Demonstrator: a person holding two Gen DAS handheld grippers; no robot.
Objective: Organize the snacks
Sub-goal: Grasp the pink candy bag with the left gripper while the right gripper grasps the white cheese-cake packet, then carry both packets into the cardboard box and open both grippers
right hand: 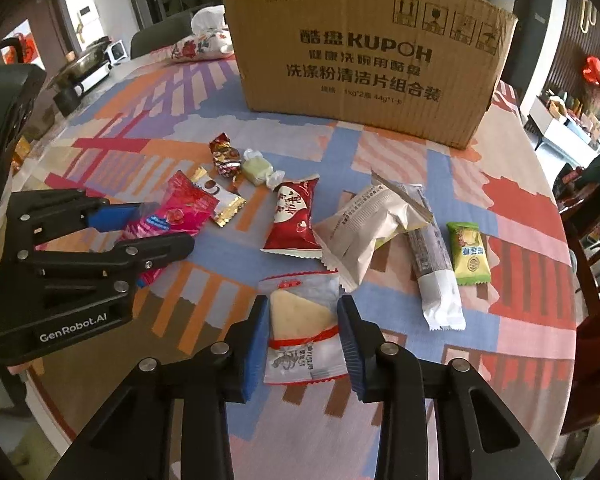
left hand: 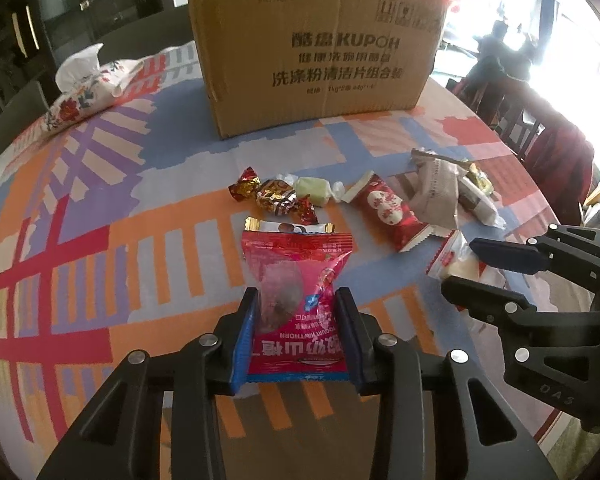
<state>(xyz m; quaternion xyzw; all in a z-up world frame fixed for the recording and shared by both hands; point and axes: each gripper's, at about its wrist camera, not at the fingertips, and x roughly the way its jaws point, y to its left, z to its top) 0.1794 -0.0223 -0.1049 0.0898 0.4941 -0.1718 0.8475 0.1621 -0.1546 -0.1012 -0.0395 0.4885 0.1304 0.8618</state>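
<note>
the patterned tablecloth point(right hand: 500, 360) covers a round table, striped in orange, blue, red and purple. toward twelve o'clock stands the open cardboard box point(right hand: 364, 52) point(left hand: 312, 60), printed with black lettering, its near wall facing both cameras. at about ten o'clock from the box lies a floral tissue pouch point(left hand: 84, 96) with white tissue sticking out.

the snacks lie scattered between the box and the grippers. in the right wrist view a beige crumpled packet point(right hand: 360, 228) sits at the centre, with a long grey-and-white packet point(right hand: 432, 264) just beside it at three o'clock and a small green packet point(right hand: 470, 258) further out the same way. at nine o'clock of the beige packet lies a red packet with white lettering point(right hand: 294, 216). toward eleven o'clock from there are a pale green wrapped sweet point(right hand: 256, 170), a red-and-gold foil sweet point(right hand: 224, 154) and a gold-edged white sachet point(right hand: 220, 200).

the left gripper point(left hand: 296, 336) has its jaws drawn in close on the pink hawthorn packet point(left hand: 296, 280), the blue pads pressing both its sides; the packet's far end reaches toward twelve o'clock over the sachet. whether it is lifted off the cloth cannot be told.

the right gripper point(right hand: 304, 336) is likewise narrowed on the clear packet with a pale wedge point(right hand: 300, 316), pads against its two edges, at six o'clock of the beige packet. in the left wrist view this gripper sits at three o'clock.
</note>
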